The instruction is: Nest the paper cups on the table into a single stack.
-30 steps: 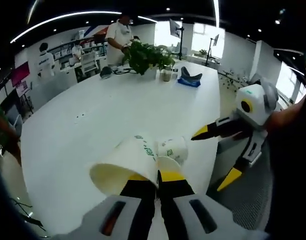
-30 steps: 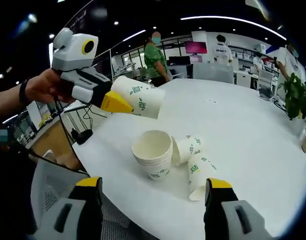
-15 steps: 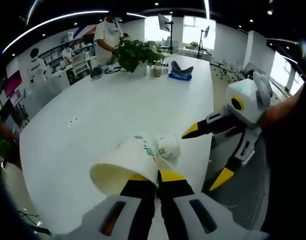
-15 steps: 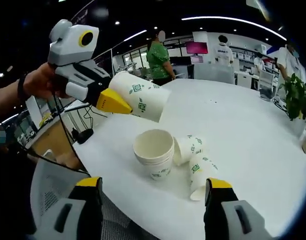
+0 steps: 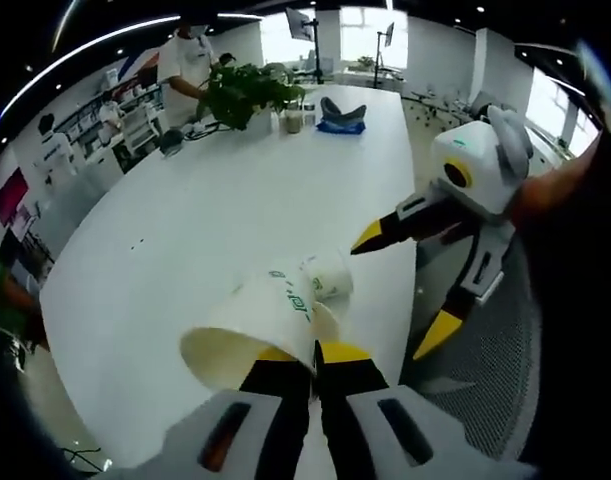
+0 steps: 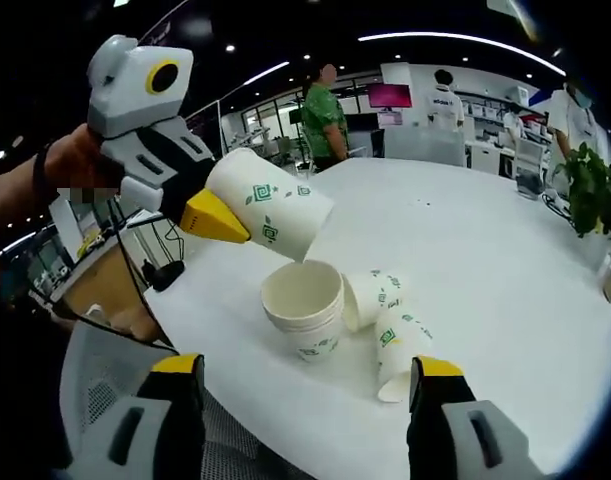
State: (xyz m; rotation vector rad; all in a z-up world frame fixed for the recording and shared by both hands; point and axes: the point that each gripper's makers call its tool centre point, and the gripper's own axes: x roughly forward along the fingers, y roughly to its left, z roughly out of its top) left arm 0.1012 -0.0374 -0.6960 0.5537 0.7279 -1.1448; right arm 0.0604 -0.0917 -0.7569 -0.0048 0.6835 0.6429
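Note:
My left gripper [image 5: 313, 350] is shut on the wall of a white paper cup [image 5: 255, 325] with green logos. In the right gripper view this held cup [image 6: 270, 205] hangs tilted, its base just above and left of an upright stack of nested cups [image 6: 305, 305] near the table's edge. The left gripper [image 6: 210, 215] holds it there in a person's hand. Two more cups [image 6: 377, 293] [image 6: 400, 345] lie on their sides right of the stack. My right gripper [image 6: 305, 368] stands open in front of the stack, holding nothing; it also appears as the right gripper [image 5: 397, 290], past the table edge.
The white table [image 6: 485, 240] stretches far back. A potted plant [image 5: 243, 92], a small jar and a blue cloth [image 5: 337, 112] sit at its far end. Several people stand beyond the table. A grey mesh chair [image 6: 115, 370] is by the near edge.
The left gripper has tipped the held cup's base downward and brought it closer over the upright stack. The right gripper has stayed open in place.

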